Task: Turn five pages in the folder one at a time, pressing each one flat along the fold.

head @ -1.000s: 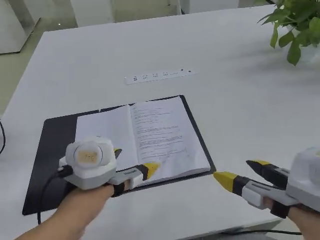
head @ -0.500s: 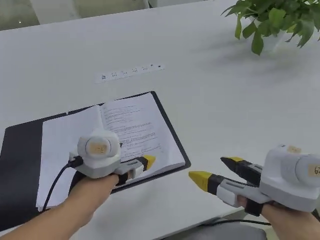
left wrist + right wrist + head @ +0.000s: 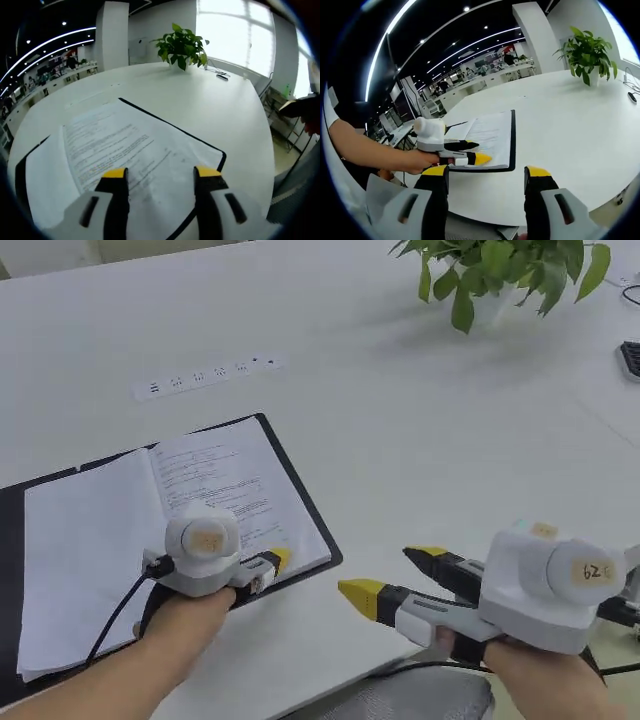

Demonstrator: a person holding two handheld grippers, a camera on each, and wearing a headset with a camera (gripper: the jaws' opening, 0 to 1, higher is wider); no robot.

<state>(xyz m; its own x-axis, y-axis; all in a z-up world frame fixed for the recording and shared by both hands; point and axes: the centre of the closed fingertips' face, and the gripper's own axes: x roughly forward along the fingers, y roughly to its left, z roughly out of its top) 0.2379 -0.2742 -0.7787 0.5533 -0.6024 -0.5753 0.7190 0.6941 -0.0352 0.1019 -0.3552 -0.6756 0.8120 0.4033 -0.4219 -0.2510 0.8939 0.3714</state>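
Head view: our open black folder (image 3: 300, 492) with white printed pages lies on the white table (image 3: 450, 430), left gripper (image 3: 268, 565) spread empty over its near corner, right gripper (image 3: 388, 572) wide and empty nearby. Jaws that wide, we could pinch several sheets together.

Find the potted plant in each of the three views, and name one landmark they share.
Head view: the plant sits at the top right edge.
Left gripper view: the plant stands at top centre, beyond the open folder.
Right gripper view: the plant stands at upper right.
Shared landmark: the open folder, which lies nearer the camera than the plant in all three.
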